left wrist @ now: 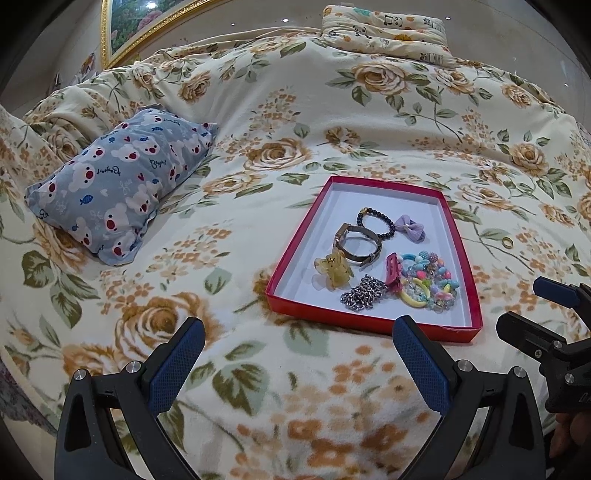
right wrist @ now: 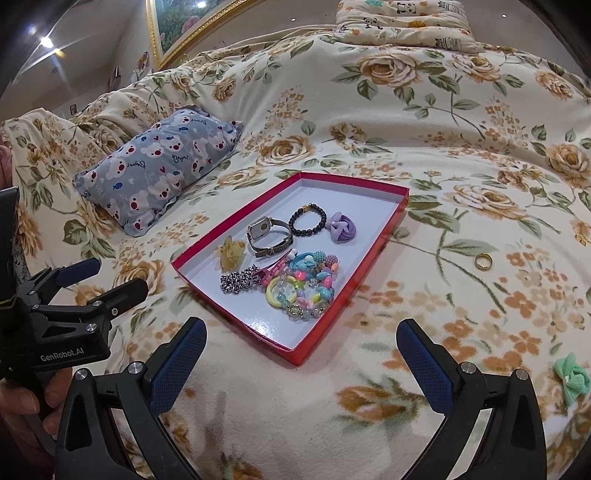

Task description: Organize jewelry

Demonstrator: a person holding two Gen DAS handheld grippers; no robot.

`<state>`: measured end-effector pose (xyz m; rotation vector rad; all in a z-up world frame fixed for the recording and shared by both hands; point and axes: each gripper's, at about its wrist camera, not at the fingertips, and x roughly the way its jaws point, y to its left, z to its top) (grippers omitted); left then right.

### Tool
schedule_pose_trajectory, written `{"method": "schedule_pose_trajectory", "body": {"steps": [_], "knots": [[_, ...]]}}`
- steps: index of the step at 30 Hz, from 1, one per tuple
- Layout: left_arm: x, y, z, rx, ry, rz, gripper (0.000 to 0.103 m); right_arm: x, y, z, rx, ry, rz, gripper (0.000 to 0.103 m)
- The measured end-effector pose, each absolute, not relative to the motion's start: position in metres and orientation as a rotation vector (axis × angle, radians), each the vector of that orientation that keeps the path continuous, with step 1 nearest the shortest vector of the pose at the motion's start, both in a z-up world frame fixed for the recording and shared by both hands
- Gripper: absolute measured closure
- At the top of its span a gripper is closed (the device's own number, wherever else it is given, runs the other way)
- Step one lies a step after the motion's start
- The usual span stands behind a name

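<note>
We judge the step in hand is gathering the strays: the gold ring (right wrist: 483, 261) lies on the bed ahead and right of the right tool (right wrist: 301, 360), the mint bow (right wrist: 571, 380) just beside its right finger. We should descend straight, pinch the ring's band edge-on against the soft blanket, then carry it left to the red box (right wrist: 236, 219). Both the right tool and the left tool (left wrist: 297, 356) gape wide, empty, touching nothing.

Light: bright, even indoor | Source: ceiling spots (right wrist: 46, 41) | Glare: framed picture (right wrist: 192, 14) glass | Shadows: soft | Edges: fisheye bending, dark vignette | Focus: sharp centrally
</note>
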<state>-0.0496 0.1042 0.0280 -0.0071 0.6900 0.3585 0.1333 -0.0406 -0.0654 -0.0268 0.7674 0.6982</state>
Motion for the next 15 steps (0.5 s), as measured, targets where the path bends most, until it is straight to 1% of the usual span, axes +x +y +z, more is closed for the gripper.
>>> {"method": "schedule_pose_trajectory", "body": {"steps": [15], "knots": [[-0.0491,0.1064,0.0276,-0.015,0.689,0.355,0.001,0.1310,-0.0412,-0.0631,-0.022,0.742,0.707,0.000]]}}
